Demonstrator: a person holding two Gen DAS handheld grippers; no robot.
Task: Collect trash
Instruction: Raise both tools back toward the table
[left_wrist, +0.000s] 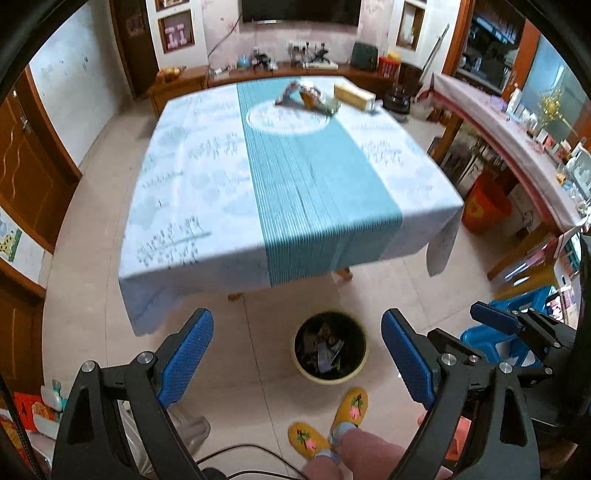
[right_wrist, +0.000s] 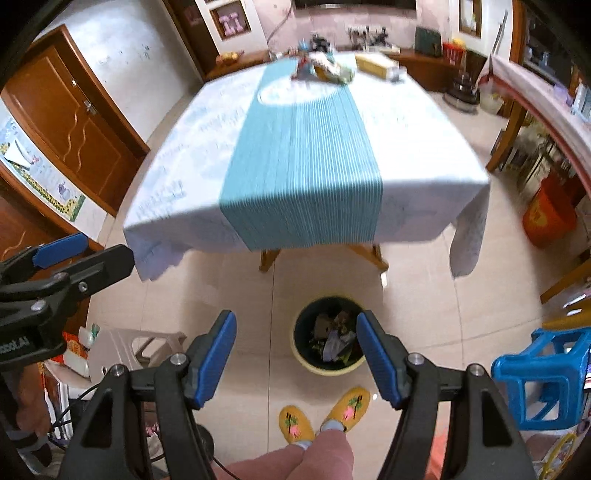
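Note:
A pile of crumpled wrappers (left_wrist: 308, 96) lies at the far end of the table (left_wrist: 207, 192), on the teal stripe; it also shows in the right wrist view (right_wrist: 323, 68). A round bin (left_wrist: 331, 348) with trash inside stands on the floor in front of the table, also seen in the right wrist view (right_wrist: 330, 336). My left gripper (left_wrist: 297, 354) is open and empty, held above the bin. My right gripper (right_wrist: 296, 354) is open and empty, also above the bin. The right gripper shows at the left view's right edge (left_wrist: 517, 325).
A yellow box (left_wrist: 354, 96) lies beside the wrappers. A blue plastic stool (right_wrist: 550, 376) stands at the right, a pale stool (right_wrist: 136, 350) at the left. An orange bucket (right_wrist: 548, 216) stands by the right counter. My feet in yellow slippers (right_wrist: 325, 413) stand near the bin.

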